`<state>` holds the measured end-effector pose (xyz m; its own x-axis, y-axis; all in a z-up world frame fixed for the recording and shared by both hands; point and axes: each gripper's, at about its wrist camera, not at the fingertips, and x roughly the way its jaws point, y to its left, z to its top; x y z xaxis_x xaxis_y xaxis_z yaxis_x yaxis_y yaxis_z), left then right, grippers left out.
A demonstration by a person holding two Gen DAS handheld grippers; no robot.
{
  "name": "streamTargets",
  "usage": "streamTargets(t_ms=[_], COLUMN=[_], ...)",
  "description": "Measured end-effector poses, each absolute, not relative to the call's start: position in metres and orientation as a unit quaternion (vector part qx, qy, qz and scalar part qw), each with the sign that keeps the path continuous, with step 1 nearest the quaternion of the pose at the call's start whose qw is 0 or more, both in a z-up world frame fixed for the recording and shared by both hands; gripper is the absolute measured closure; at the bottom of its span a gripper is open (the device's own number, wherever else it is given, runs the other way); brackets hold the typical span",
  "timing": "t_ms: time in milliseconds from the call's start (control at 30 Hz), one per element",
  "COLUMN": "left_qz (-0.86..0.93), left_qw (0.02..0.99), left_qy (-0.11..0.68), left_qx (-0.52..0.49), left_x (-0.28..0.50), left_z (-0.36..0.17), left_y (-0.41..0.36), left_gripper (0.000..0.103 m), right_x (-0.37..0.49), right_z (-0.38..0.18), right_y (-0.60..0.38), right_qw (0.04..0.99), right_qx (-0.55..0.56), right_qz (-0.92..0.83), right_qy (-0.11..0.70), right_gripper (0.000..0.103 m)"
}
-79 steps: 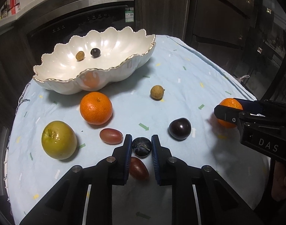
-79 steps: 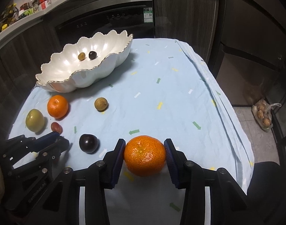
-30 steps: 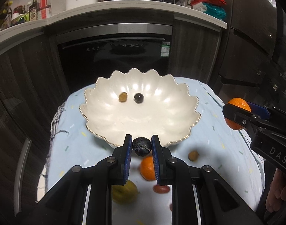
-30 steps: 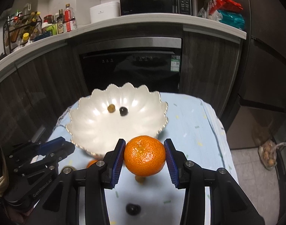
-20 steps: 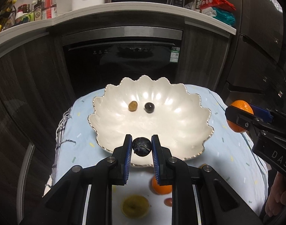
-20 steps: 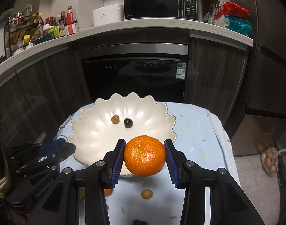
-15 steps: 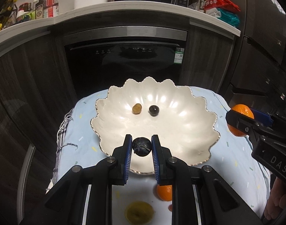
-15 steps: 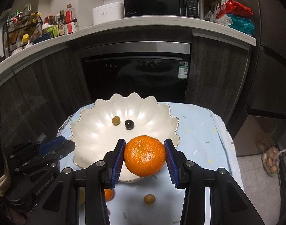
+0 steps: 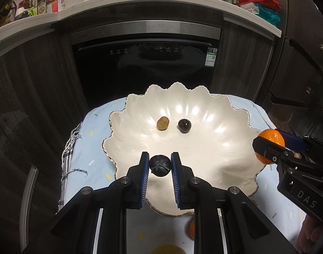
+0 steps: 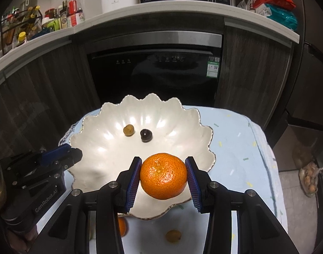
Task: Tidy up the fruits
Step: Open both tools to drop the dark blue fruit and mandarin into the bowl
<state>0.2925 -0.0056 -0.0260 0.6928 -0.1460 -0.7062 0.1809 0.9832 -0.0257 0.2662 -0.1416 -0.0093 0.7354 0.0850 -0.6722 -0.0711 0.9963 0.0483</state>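
My left gripper (image 9: 160, 166) is shut on a small dark purple fruit (image 9: 160, 166), held above the near part of the white scalloped bowl (image 9: 231, 146). My right gripper (image 10: 163, 175) is shut on an orange mandarin (image 10: 163, 175), also over the bowl's (image 10: 93, 148) near rim. Inside the bowl lie a tan longan (image 9: 162, 123) and a dark cherry-like fruit (image 9: 184, 125). In the left wrist view the right gripper (image 9: 267, 146) with its mandarin (image 9: 272, 137) hangs at the bowl's right edge. In the right wrist view the left gripper (image 10: 74, 154) sits at the bowl's left edge.
The bowl stands on a round table with a light blue cloth (image 10: 241, 154). Below the grippers lie another mandarin (image 10: 121, 226), a longan (image 10: 173, 235) and a yellow-green fruit (image 9: 167, 249). A dark oven front (image 9: 144, 63) and cabinets rise behind the table. A bag of produce (image 10: 308, 178) lies on the floor.
Both grippers have carried their fruits forward over the bowl, which now looms larger and lower in both views. The loose fruits on the cloth have slid toward the bottom edge.
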Motion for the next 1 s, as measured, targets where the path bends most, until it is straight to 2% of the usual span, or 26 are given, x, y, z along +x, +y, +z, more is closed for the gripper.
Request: streamTargets(t_ms=[300,367,433,467,567,867,1000], left_qz=[-0.087,-0.084,-0.078,-0.077,-0.075,-0.069,-0.069], left_qw=[0.915,0.915,0.917,0.916,0.917,0.925,0.929], left_qy=[0.393,0.394,0.392,0.393,0.391,0.373,0.364], left_qx=[0.016,0.014,0.011,0.008,0.009,0.017,0.021], left_x=[0.3,0.3,0.299,0.299,0.297,0.286,0.279], left_z=[-0.031,-0.031,-0.03,-0.029,-0.026,-0.01,-0.003], left_y=[-0.001,0.001,0.003,0.004,0.007,0.01,0.009], left_gripper=[0.08,0.067,0.059,0.056,0.048,0.021,0.019], right_x=[0.277,0.278,0.279,0.279,0.276,0.268,0.262], right_z=[-0.023,-0.024,-0.024,-0.024,-0.016,0.003,0.009], right_y=[-0.135,-0.134,-0.133,-0.133,-0.138,-0.142,-0.145], right_qw=[0.923,0.922,0.921,0.921,0.928,0.936,0.938], right_qx=[0.006,0.002,-0.004,-0.005,0.001,0.009,0.015], right_qz=[0.052,0.051,0.044,0.038,0.029,0.021,0.019], right_qy=[0.382,0.384,0.388,0.387,0.372,0.352,0.345], right_gripper=[0.059,0.058,0.057,0.054,0.03,0.028,0.028])
